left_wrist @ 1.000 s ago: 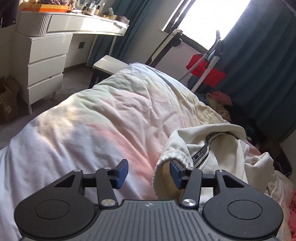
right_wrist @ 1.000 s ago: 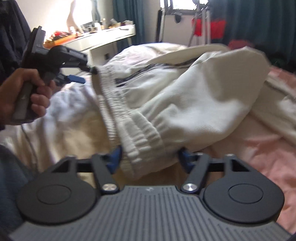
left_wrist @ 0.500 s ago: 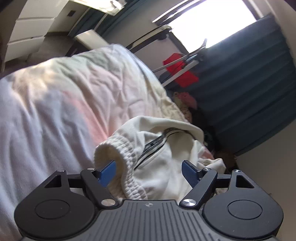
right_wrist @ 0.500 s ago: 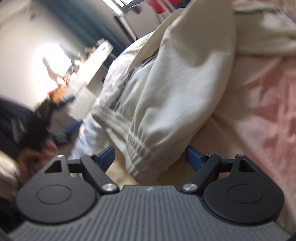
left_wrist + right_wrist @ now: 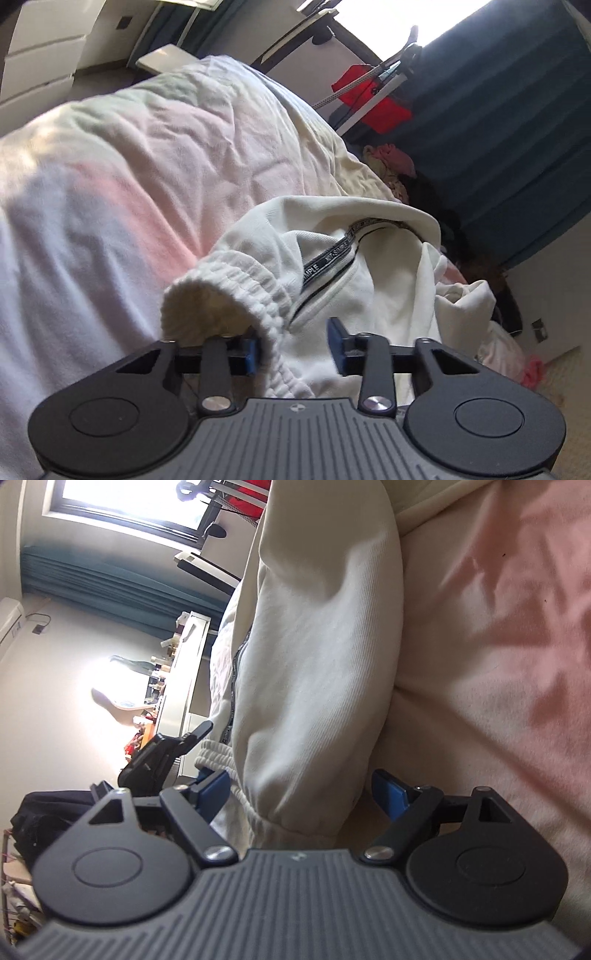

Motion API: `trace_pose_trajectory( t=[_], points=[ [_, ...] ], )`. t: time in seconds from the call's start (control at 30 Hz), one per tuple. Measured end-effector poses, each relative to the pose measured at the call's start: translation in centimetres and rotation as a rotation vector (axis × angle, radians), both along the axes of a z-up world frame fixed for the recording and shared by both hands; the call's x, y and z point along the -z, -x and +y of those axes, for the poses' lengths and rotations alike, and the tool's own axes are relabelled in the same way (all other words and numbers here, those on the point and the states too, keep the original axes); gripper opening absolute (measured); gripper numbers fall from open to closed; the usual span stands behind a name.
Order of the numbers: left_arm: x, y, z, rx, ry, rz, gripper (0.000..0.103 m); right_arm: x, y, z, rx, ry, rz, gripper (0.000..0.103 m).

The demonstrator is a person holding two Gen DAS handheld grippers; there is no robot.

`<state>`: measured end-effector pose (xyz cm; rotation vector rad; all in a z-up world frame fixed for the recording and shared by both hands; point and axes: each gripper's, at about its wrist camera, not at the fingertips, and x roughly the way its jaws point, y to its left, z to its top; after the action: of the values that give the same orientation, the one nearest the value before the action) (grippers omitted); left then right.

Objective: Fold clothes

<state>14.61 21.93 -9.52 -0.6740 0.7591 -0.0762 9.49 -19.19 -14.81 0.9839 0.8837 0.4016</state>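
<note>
Between the spread jaws of both the left gripper and right gripper lies a ribbed cream garment on the bed, its sheet crumpled, pinkish-white; beyond, white drawers and teal curtains.

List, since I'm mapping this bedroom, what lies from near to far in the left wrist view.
Left tool → cream garment's elastic hem → rumpled duvet → red bag by the window.

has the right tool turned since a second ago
Yes. The right tool has rolled: the window now runs sideways, and the cream jacket hangs between its open jaws.
</note>
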Motion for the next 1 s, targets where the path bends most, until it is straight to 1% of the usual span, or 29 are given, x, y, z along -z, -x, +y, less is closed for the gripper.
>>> trace_pose_trajectory(
  t=[0.03, 0.07, 0.17, 0.2, 0.23, 0.27, 0.33, 0.37, 0.43, 0.53, 0.6, 0.63, 0.67, 0.7, 0.77, 0.87, 1.0],
  points=[
    [-0.2, 0.1, 0.0, 0.001, -0.029, -0.009, 0.009, 0.0, 0.0, 0.1, -0.002, 0.004, 0.0, 0.086],
    [-0.6, 0.3, 0.2, -0.001, -0.039, -0.03, 0.009, -0.1, 0.1, 0.3, -0.004, 0.009, 0.001, 0.086],
    [-2.1, 1.6, 2.0, -0.029, 0.018, -0.137, 0.008, -0.1, -0.1, 0.3, -0.003, 0.029, -0.002, 0.086],
    [-2.3, 1.9, 2.8, -0.059, 0.032, -0.159, 0.008, -0.2, 0.0, 0.3, -0.001, 0.035, -0.004, 0.086],
    [-2.3, 2.0, 3.5, -0.095, 0.036, -0.162, 0.008, -0.2, 0.0, 0.3, -0.001, 0.039, -0.005, 0.086],
    [-2.2, 1.9, 4.2, -0.13, 0.03, -0.153, 0.008, -0.1, 0.0, 0.2, -0.002, 0.042, -0.004, 0.086],
    [-1.2, 1.0, 5.2, -0.179, -0.043, -0.08, 0.008, 0.1, 0.0, 0.3, -0.004, 0.05, 0.001, 0.086],
    [-0.5, 0.5, 5.5, -0.189, -0.075, -0.043, 0.009, 0.2, -0.1, 0.4, -0.005, 0.054, 0.005, 0.086],
    [0.8, -0.3, 5.7, -0.177, -0.108, 0.007, 0.011, 0.3, -0.2, 0.7, -0.011, 0.065, 0.007, 0.086],
    [0.4, -0.1, 5.7, -0.163, -0.117, -0.001, 0.016, 0.3, -0.3, 1.3, -0.017, 0.093, 0.0, 0.086],
    [-0.2, 0.4, 5.9, -0.167, -0.094, -0.006, 0.018, 0.1, -0.2, 1.4, -0.021, 0.087, -0.014, 0.086],
    [-0.4, 0.6, 6.0, -0.168, -0.089, -0.009, 0.023, 0.1, -0.2, 1.5, -0.024, 0.083, -0.02, 0.086],
    [-0.4, 0.6, 6.0, -0.166, -0.098, -0.015, 0.035, 0.0, -0.3, 1.7, -0.029, 0.084, -0.022, 0.086],
    [-0.5, 0.7, 6.0, -0.164, -0.108, -0.02, 0.041, 0.1, -0.3, 1.9, -0.035, 0.088, -0.024, 0.086],
    [-0.5, 0.8, 6.0, -0.16, -0.126, -0.03, 0.062, 0.2, -0.4, 2.2, -0.046, 0.095, -0.027, 0.086],
    [-0.6, 1.0, 6.0, -0.155, -0.154, -0.046, 0.074, 0.5, -0.5, 2.5, -0.051, 0.093, -0.03, 0.086],
    [-0.7, 1.3, 6.0, -0.147, -0.191, -0.066, 0.076, 0.9, -1.2, 2.4, -0.052, 0.071, -0.032, 0.085]
  ],
)
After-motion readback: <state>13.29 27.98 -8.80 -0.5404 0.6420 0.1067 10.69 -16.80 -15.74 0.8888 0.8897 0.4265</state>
